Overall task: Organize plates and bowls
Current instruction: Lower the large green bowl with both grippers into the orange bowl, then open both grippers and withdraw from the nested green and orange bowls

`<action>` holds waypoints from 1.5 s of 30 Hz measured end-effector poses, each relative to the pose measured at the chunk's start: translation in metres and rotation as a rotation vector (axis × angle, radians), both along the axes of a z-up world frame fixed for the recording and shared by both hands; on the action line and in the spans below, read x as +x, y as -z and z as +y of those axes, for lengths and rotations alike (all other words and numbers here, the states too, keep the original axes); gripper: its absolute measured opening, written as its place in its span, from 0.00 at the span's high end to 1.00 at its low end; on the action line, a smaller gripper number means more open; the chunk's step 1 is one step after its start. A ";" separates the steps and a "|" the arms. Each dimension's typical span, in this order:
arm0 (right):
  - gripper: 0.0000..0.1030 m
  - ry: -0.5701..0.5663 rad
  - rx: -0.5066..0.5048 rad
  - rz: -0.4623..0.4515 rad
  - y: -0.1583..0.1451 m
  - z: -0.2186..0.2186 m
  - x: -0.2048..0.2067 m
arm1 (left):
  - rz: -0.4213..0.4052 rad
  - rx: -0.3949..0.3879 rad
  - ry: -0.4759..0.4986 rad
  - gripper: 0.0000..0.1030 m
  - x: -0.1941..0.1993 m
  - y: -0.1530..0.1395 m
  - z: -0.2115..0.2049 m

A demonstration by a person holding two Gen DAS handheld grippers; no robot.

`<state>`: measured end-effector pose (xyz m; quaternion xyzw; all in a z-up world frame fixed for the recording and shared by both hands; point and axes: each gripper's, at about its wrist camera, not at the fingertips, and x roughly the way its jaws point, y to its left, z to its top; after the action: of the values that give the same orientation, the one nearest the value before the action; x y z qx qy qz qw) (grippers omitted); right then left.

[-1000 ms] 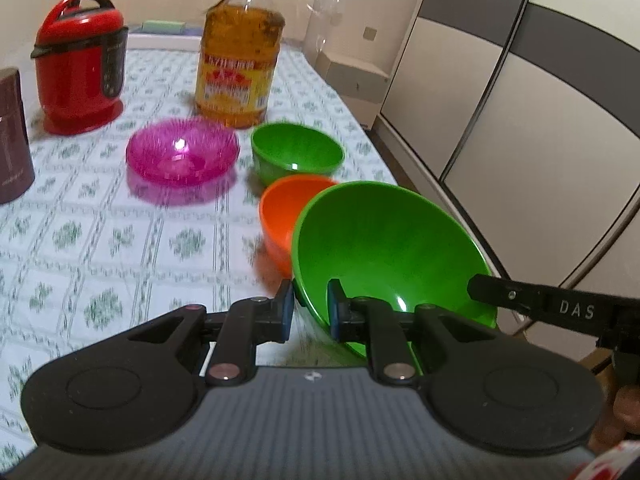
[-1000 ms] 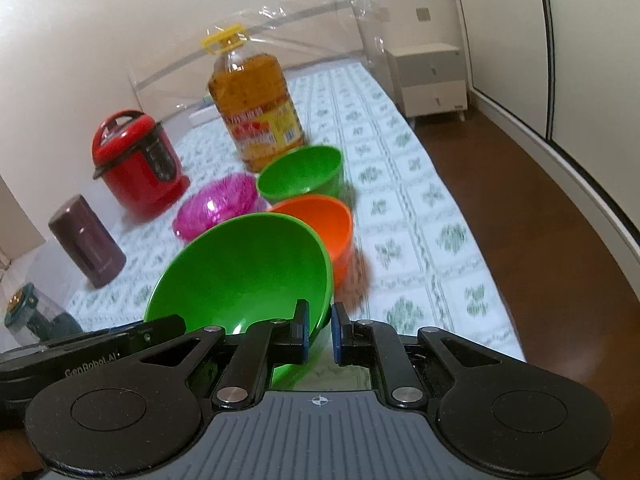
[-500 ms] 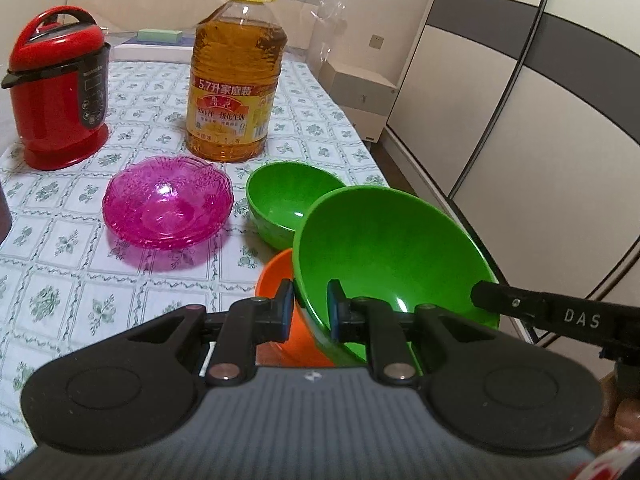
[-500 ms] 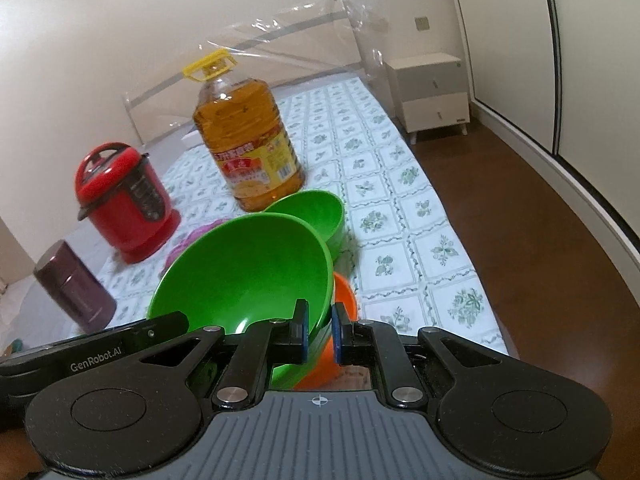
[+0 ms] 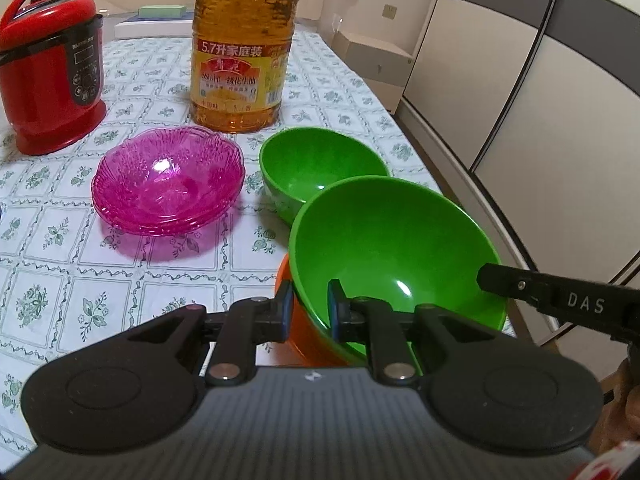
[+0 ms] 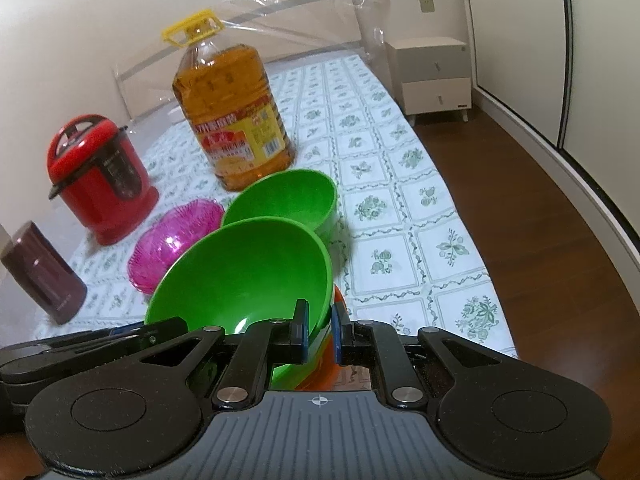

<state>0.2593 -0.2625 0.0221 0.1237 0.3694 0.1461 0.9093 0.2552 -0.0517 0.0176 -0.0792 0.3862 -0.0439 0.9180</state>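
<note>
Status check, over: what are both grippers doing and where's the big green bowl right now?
Left gripper and right gripper both shut on big green bowl rim, opposite sides. Bowl over orange bowl. Small green bowl close behind.

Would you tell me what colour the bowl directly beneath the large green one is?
Orange bowl; clearest in the left wrist view.

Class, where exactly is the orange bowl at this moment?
In the left wrist view the orange bowl sits low centre, directly beneath the large green bowl, just nearer than the small green bowl.
</note>
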 end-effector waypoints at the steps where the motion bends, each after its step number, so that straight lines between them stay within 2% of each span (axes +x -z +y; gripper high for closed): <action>1: 0.89 -0.001 -0.005 0.005 0.003 0.001 0.002 | 0.001 0.006 0.001 0.85 0.001 0.001 -0.001; 13: 0.89 -0.020 -0.044 0.022 0.027 0.007 0.010 | 0.010 0.044 0.003 0.84 0.005 0.021 -0.002; 19: 0.88 -0.006 -0.006 0.017 0.026 0.002 0.008 | -0.014 0.000 -0.011 0.80 -0.003 0.017 0.003; 30: 0.87 0.034 0.061 -0.010 0.004 -0.013 -0.031 | -0.075 -0.111 -0.104 0.80 -0.054 0.000 0.028; 45: 0.87 -0.024 0.024 0.036 0.007 0.002 -0.089 | -0.020 -0.109 -0.116 0.79 -0.104 0.003 0.025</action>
<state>0.1703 -0.2609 0.0147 0.1327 0.3853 0.1592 0.8992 0.1508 -0.0263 0.0146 -0.1508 0.3688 -0.0123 0.9171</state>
